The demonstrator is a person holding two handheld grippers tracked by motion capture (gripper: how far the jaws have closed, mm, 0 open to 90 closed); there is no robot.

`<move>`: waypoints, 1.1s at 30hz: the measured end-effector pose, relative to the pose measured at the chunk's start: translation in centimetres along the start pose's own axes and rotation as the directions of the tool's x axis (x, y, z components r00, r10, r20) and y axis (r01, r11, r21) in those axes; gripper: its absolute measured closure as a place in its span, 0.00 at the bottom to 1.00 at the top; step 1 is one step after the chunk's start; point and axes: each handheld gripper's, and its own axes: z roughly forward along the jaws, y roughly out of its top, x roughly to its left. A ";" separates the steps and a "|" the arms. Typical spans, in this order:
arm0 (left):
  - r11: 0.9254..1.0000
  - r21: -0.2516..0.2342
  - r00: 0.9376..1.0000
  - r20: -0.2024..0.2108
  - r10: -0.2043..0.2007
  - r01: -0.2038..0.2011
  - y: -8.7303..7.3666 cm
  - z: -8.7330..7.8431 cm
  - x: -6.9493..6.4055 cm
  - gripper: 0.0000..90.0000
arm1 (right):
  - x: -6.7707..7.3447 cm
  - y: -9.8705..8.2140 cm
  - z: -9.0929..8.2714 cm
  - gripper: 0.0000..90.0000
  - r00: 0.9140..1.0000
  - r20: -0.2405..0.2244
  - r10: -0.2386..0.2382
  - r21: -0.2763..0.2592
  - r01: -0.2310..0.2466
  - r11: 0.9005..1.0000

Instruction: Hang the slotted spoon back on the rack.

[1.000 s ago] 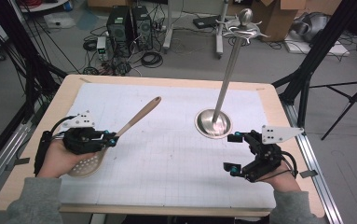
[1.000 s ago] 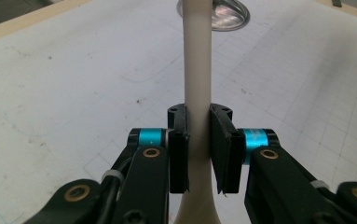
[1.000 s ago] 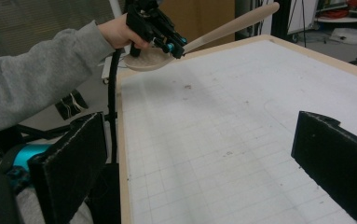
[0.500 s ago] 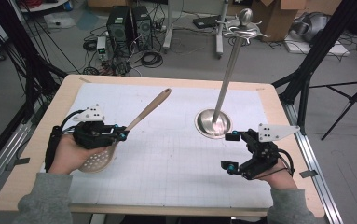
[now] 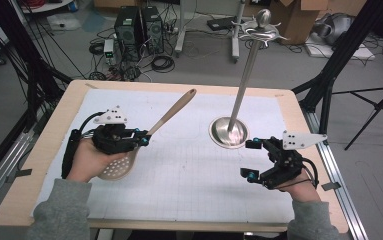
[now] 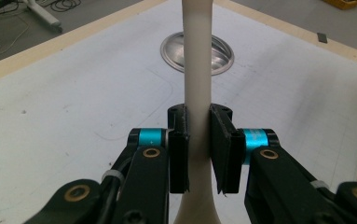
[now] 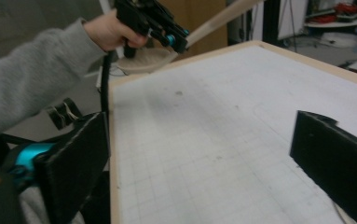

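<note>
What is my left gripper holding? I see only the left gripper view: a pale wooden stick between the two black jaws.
Observer: The left gripper holds a pale wooden slotted spoon; in the high view its round perforated bowl sits under the hand.
Operator: Is the spoon on the table?
Observer: No. The right gripper view shows the spoon's bowl lifted above the white gridded mat.
Operator: What is the round metal disc ahead?
Observer: It is the base of a tall silver metal stand with hooks at its top.
Operator: And my right gripper?
Observer: The right gripper is open and holds nothing.
</note>
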 end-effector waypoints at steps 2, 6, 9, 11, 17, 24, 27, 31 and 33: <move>1.000 -0.014 1.000 0.010 -0.012 0.012 0.5 0.2 -0.1 0.86 | 0.0 -0.1 0.0 0.05 1.000 0.012 0.001 0.031 -0.001 1.000; 0.998 -0.062 0.999 0.042 -0.016 0.018 1.5 0.3 -0.3 0.86 | 0.0 -0.1 0.1 0.05 1.000 0.003 -0.005 0.028 0.005 1.000; 0.998 -0.058 0.999 0.042 -0.006 0.008 2.2 0.4 -0.4 0.86 | 0.1 -0.1 0.0 0.05 1.000 -0.005 -0.001 0.019 0.001 1.000; 0.998 -0.056 0.999 0.037 0.001 0.001 2.6 0.5 -0.6 0.86 | 0.1 -0.1 -0.2 0.05 1.000 -0.009 -0.006 0.005 0.006 1.000; 0.997 -0.072 0.999 0.036 0.017 -0.014 3.7 0.5 -0.8 0.86 | 0.1 0.0 -0.3 0.05 1.000 -0.017 -0.011 -0.005 0.011 1.000; 0.996 -0.079 0.998 0.053 0.037 -0.033 4.8 0.3 -0.9 0.86 | 0.1 0.0 -0.4 0.05 1.000 -0.022 -0.006 -0.008 0.006 1.000; 0.996 -0.069 0.997 0.050 0.054 -0.050 5.3 0.3 -1.0 0.86 | 0.0 -0.1 -0.4 0.05 1.000 -0.020 -0.006 -0.011 0.005 1.000; 0.994 -0.075 0.996 0.048 0.079 -0.075 6.3 0.1 -1.1 0.86 | 0.1 -0.1 -0.5 0.05 1.000 -0.025 -0.009 -0.012 0.008 1.000; 0.994 -0.075 0.995 0.043 0.088 -0.084 6.8 0.0 -1.1 0.86 | 0.1 0.0 -0.5 0.05 1.000 -0.025 -0.007 -0.015 0.007 1.000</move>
